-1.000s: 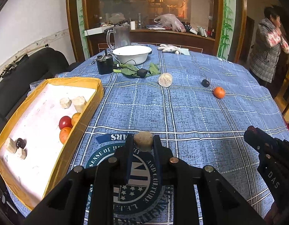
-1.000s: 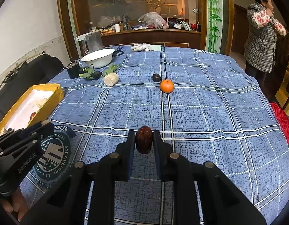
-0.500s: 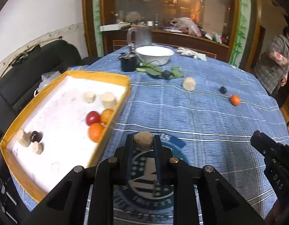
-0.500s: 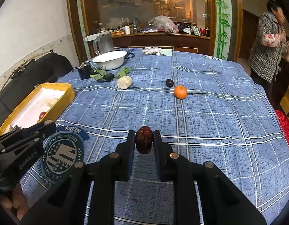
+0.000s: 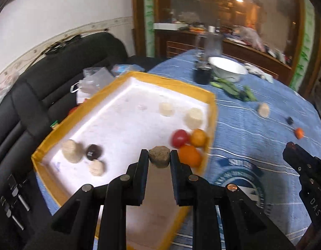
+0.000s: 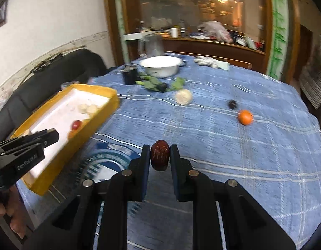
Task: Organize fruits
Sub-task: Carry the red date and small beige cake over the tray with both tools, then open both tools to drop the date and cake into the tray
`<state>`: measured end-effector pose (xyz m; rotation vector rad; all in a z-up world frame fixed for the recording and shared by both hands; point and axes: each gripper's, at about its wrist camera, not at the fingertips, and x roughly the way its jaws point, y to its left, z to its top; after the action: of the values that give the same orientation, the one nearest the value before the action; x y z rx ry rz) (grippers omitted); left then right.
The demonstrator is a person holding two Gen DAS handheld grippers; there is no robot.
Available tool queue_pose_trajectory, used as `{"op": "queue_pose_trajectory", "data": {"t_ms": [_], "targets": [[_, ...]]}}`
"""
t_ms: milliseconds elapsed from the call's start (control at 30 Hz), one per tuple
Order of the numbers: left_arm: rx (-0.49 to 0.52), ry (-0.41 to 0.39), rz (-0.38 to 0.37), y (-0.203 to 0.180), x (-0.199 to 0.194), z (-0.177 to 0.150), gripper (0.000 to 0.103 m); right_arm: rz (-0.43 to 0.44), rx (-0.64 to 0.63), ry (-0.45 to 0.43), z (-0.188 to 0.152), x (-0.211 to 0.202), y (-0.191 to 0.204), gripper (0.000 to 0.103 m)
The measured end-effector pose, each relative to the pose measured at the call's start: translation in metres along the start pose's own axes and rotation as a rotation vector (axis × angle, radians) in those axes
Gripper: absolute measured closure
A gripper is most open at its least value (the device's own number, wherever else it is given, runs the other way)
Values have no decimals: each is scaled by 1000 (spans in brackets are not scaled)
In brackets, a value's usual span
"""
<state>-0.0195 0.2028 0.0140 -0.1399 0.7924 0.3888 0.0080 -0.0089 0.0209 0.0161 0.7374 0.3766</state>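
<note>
Inside yellow-rimmed tray (image 5: 211, 112): tomato (image 5: 179, 138), oranges (image 5: 189, 155), perhaps pale chunks (image 5: 193, 115).

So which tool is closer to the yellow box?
Left. The left tool hangs over the yellow box; the right tool is off to its side, above the tablecloth.

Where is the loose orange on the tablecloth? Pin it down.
In the right wrist view the orange lies on the blue tablecloth at right, just beside a small dark fruit, far from the yellow tray.

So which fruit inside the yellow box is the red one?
The red tomato, beside the box's right wall, touching two orange fruits; the box's other pieces are pale or dark.
</note>
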Motion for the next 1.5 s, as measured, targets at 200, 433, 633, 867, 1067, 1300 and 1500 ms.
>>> {"op": "queue_pose_trajectory", "data": {"t_ms": [200, 433, 633, 867, 1067, 1300, 1500], "targets": [[-49, 22, 69, 34, 21, 19, 84, 97, -65, 0, 24, 21, 42, 82], [-97, 72, 130, 65, 51, 30, 84, 202, -106, 8, 56, 52, 87, 82], [-123, 103, 157, 78, 64, 36, 84, 268, -147, 43, 72, 88, 123, 82], [-152, 132, 171, 86, 71, 35, 83, 309, -182, 106, 78, 124, 152, 81], [-184, 134, 182, 92, 63, 34, 47, 328, -205, 152, 71, 137, 160, 81], [-234, 65, 180, 93, 35, 33, 23, 299, -209, 125, 68, 120, 149, 38], [-191, -3, 69, 41, 11, 36, 23, 232, -144, 57, 57, 76, 93, 35]]}}
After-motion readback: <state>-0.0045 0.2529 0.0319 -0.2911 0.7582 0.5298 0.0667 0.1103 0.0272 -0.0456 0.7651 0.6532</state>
